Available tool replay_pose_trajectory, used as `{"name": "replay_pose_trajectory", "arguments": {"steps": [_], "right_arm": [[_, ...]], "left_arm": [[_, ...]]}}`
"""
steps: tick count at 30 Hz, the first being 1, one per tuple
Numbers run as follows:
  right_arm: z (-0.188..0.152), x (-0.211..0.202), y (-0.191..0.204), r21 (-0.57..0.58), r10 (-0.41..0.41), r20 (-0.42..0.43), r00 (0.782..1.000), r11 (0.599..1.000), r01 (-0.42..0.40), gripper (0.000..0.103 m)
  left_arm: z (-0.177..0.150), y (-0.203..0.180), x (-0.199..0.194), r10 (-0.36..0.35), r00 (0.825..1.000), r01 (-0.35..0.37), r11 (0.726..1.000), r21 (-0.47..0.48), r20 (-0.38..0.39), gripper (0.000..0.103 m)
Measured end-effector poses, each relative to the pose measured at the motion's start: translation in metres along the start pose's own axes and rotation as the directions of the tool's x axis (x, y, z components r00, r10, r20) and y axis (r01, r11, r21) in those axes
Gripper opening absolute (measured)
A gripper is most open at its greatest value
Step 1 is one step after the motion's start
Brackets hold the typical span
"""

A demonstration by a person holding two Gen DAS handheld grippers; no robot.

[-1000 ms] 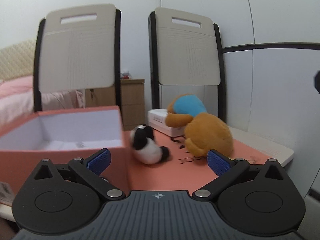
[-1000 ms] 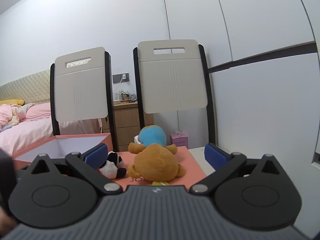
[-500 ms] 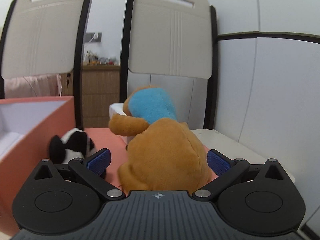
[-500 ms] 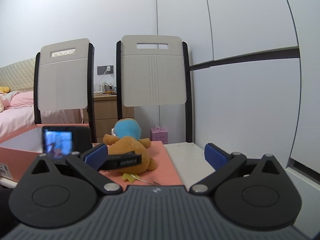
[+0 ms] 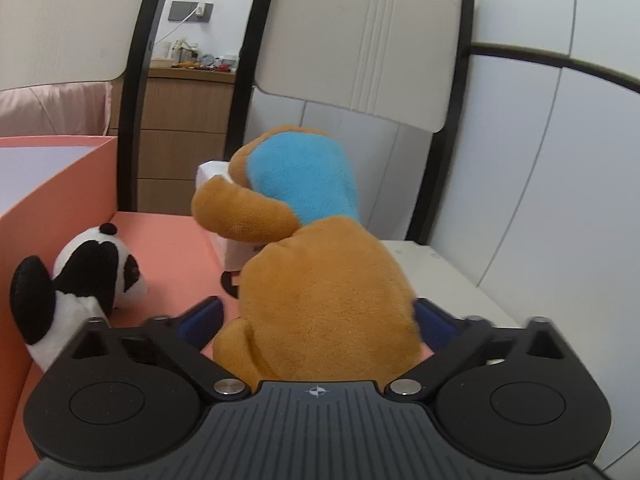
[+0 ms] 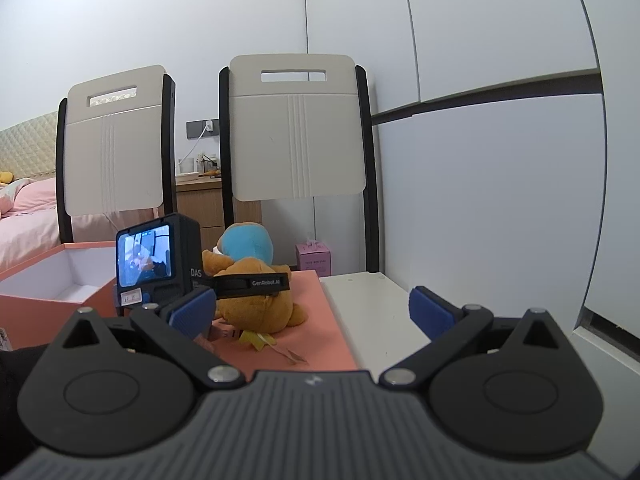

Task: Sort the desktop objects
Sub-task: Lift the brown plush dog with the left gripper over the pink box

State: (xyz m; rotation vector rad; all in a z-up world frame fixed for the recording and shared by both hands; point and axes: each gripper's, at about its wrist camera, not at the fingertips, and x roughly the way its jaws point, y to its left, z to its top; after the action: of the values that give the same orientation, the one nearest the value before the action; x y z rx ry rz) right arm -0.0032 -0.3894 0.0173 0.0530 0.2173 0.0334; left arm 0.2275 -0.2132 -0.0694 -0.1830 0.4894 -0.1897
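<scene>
1. My left tongs [image 5: 316, 320] stand open around the brown plush bear with the blue fuzzy cap [image 5: 320, 280]; a blue pad sits on each side of its body, seemingly just beside the fur, not yet squeezing.
2. My right tongs [image 6: 312, 308] are open and hold nothing, hanging back near the front edge of the white tabletop [image 6: 372, 312].
3. I judge the step in hand to be the pickup of the bear, which sits on the flat salmon-pink lid [image 5: 172, 240] toward the tabletop's right side.
4. Next I'd close the left tongs firmly on the soft body, lift, and carry it left to the open salmon-pink cardboard box [image 5: 60, 208]; the plush will compress, so the grip must be deep.
5. The small black-and-white plush panda [image 5: 76, 280] lies just left of the left tongs, against the box wall, and could be swept along on that path.
6. A small white carton [image 5: 224, 216] stands behind the bear, touching its arm.
7. Two beige chair backs [image 6: 296, 128] rise beyond the far edge, clear of the work.
</scene>
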Motion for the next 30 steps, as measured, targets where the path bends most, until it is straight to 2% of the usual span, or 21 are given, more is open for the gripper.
{"name": "replay_pose_trajectory", "arguments": {"steps": [4, 9, 20, 26, 30], "right_arm": [[-0.001, 0.001, 0.005, -0.002, -0.003, -0.003, 1.000, 1.000, 0.003, 0.103], [-0.001, 0.003, 0.012, -0.015, -0.006, -0.004, 1.000, 1.000, 0.006, 0.103], [0.000, 0.014, 0.035, -0.020, 0.014, -0.006, 1.000, 1.000, -0.015, 0.103], [0.000, 0.020, 0.050, -0.007, 0.041, -0.006, 0.999, 0.999, -0.041, 0.103], [-0.001, 0.023, 0.063, -0.002, 0.067, -0.003, 0.998, 0.998, -0.067, 0.103]], "left_arm": [[0.002, -0.001, -0.011, -0.010, 1.000, 0.009, 1.000, 0.030, 0.020, 0.070], [0.012, 0.006, -0.030, -0.025, 0.998, 0.023, 0.998, 0.051, 0.050, 0.064], [0.064, 0.033, -0.103, -0.024, 0.982, 0.001, 0.992, 0.125, 0.185, 0.064], [0.097, 0.071, -0.142, 0.028, 0.972, -0.068, 0.984, 0.164, 0.235, 0.064], [0.109, 0.102, -0.163, 0.091, 0.959, -0.148, 0.969, 0.198, 0.268, 0.065]]}}
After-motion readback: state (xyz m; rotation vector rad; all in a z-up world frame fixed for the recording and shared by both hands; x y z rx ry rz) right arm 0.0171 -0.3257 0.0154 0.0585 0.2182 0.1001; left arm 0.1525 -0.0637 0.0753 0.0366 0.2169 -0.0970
